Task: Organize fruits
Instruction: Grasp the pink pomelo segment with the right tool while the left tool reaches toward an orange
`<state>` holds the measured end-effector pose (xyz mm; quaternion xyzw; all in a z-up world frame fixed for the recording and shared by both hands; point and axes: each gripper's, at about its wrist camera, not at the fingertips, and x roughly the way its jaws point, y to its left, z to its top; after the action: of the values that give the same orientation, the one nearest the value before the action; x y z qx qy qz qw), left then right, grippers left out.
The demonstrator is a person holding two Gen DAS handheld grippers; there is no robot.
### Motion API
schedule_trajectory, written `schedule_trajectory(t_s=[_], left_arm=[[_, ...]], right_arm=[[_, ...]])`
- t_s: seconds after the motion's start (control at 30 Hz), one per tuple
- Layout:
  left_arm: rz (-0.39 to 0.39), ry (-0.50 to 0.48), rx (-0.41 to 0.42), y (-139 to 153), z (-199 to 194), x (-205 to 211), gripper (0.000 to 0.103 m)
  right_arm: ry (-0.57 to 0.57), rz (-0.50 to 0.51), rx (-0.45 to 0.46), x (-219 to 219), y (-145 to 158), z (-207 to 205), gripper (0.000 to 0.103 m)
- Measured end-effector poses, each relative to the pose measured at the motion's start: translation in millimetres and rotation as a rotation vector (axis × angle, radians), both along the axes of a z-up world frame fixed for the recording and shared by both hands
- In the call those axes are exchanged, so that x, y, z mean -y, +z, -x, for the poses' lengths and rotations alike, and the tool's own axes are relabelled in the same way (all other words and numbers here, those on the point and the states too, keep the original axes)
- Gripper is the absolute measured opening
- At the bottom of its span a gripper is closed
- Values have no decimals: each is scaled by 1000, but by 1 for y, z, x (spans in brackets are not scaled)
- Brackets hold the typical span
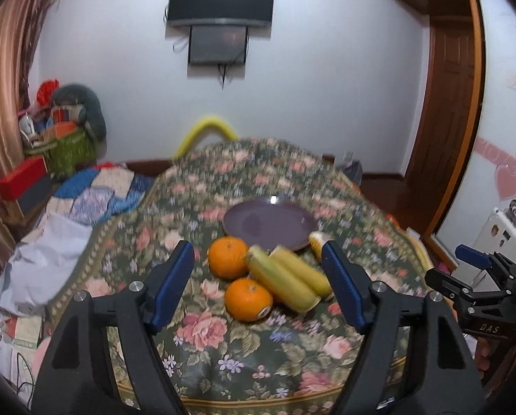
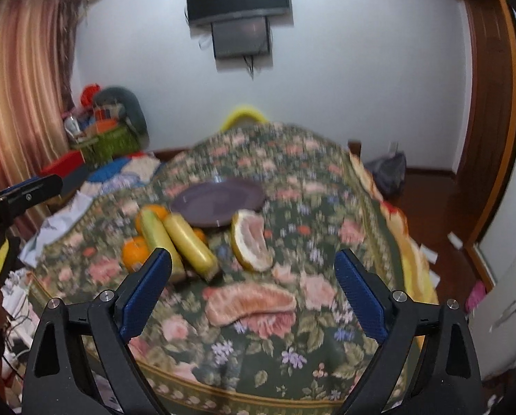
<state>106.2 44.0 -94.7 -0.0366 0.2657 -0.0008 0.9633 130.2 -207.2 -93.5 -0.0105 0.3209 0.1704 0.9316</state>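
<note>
Two oranges (image 1: 239, 276) and two bananas (image 1: 289, 276) are being framed at center by the left gripper (image 1: 258, 287) (jaws spread, empty); the right gripper (image 2: 254, 297) is likewise being held agape over pomelo slices (image 2: 251, 302).

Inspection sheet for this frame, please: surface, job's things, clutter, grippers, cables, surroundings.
Surface: floral tablecloth, blurred.
Job's things: empty purple plate; two oranges, two yellow-green fruits beside it; pomelo wedge, peeled segment apart.
Clutter: nothing seen on the cloth.
Grippers: left gripper and right gripper open, holding nothing.
Cables: dangling under wall screens.
Surroundings: curtain, piled boxes, wooden door.
</note>
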Motion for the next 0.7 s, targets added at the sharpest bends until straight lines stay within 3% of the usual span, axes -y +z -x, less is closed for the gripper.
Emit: schedule_trajectory(t_s=[0.4,0.7], left_arm=[[7,-22,-226,-82,-43,-11,76],[30,-40,-324,-122,-70,-13,76]], right_arm=[[35,17,-257,-13,-73,-35,95],[37,5,-329,-22,-98,-50,98]])
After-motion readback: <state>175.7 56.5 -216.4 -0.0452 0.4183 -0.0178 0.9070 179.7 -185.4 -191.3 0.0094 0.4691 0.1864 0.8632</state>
